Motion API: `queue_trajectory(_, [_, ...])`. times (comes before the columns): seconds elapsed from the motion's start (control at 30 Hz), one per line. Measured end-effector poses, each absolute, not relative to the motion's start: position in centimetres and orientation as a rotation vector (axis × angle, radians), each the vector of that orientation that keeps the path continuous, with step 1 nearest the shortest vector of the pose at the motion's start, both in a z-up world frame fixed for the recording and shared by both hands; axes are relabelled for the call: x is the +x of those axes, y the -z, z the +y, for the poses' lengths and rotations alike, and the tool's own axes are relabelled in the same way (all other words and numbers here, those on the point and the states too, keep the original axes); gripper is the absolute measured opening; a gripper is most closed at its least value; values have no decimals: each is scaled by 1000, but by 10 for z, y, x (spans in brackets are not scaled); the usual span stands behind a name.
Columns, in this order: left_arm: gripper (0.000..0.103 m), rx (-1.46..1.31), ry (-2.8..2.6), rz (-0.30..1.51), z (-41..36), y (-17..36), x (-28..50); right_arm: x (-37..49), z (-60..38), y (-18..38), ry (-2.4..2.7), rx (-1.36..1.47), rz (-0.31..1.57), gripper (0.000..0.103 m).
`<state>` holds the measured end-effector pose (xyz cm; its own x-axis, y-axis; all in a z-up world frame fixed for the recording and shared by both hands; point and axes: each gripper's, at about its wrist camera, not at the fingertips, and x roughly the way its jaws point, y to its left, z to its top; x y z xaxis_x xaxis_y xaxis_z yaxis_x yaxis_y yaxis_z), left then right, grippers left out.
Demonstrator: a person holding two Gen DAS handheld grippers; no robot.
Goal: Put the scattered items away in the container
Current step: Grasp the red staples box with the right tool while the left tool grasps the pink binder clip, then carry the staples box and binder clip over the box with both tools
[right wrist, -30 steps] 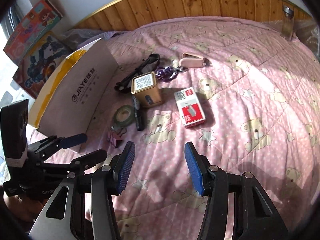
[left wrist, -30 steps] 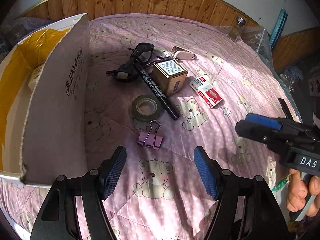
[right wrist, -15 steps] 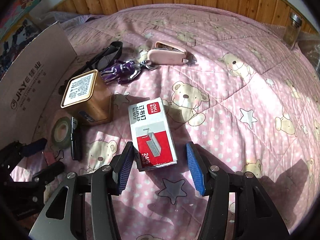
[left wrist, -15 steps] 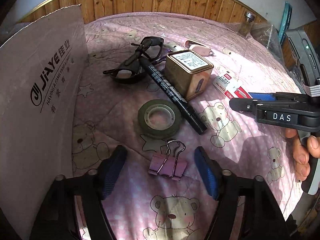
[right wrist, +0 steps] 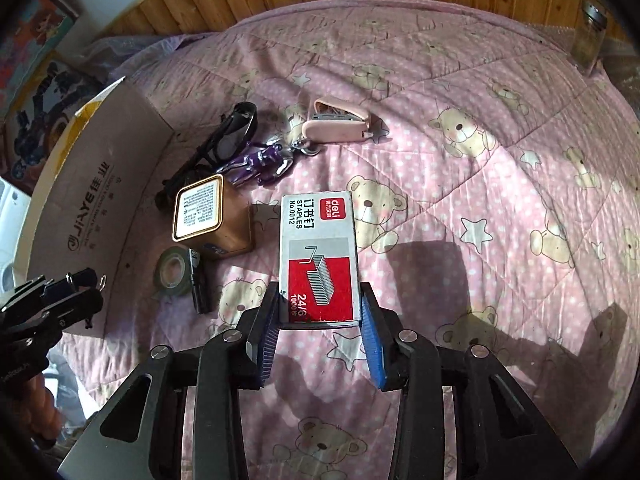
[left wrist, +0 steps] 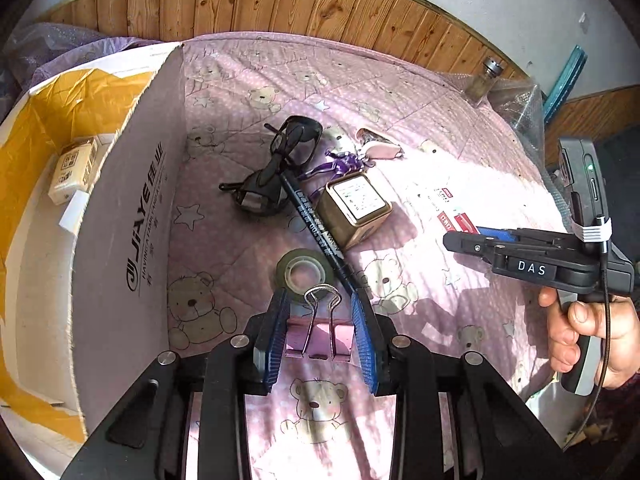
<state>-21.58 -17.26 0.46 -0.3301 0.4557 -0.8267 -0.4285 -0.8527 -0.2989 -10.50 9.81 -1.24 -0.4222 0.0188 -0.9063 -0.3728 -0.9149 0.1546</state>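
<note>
My left gripper (left wrist: 320,338) is shut on a pink binder clip (left wrist: 320,340), held just above the pink bear quilt (left wrist: 420,320). My right gripper (right wrist: 320,314) is shut on the near end of a red and grey staples box (right wrist: 318,256), raised off the quilt with its shadow to the right. On the quilt lie a tape roll (left wrist: 306,272), a black marker (left wrist: 316,224), a gold tin (left wrist: 356,208), black sunglasses (left wrist: 280,168), a purple figure keychain (right wrist: 260,160) and a pink stapler (right wrist: 340,126). The cardboard box (left wrist: 132,216) stands open at the left.
A small carton (left wrist: 72,168) lies inside the cardboard box. A glass jar (left wrist: 486,80) stands at the far right by the wooden wall panel (left wrist: 320,12). A hand (left wrist: 572,340) holds the right gripper's handle. Toy boxes (right wrist: 36,92) lean at the far left.
Both grippers have shut: the left on the binder clip, the right on the staples box. Both have then risen from the quilt with those things in them.
</note>
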Motion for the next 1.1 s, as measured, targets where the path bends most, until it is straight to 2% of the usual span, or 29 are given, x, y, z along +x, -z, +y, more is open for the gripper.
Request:
queue_trajectory(0.33, [33, -1354, -2174, -73, -172, -38, -235, -88, 104, -4, -2370, -1592, 585, 39])
queue_trajectory(0.63, [33, -1262, -2166, -80, -167, -77, -226, -59, 86, -27, -2405, -1596, 508, 39])
queue_trajectory(0.83, [33, -1267, -2205, -96, -186, -92, -217, -59, 68, -47, -2481, -1602, 473, 39])
queue_trajectory(1.1, [33, -1293, -2312, -188, -229, -107, -211, -76, 46, -84, -2592, -1611, 334, 39])
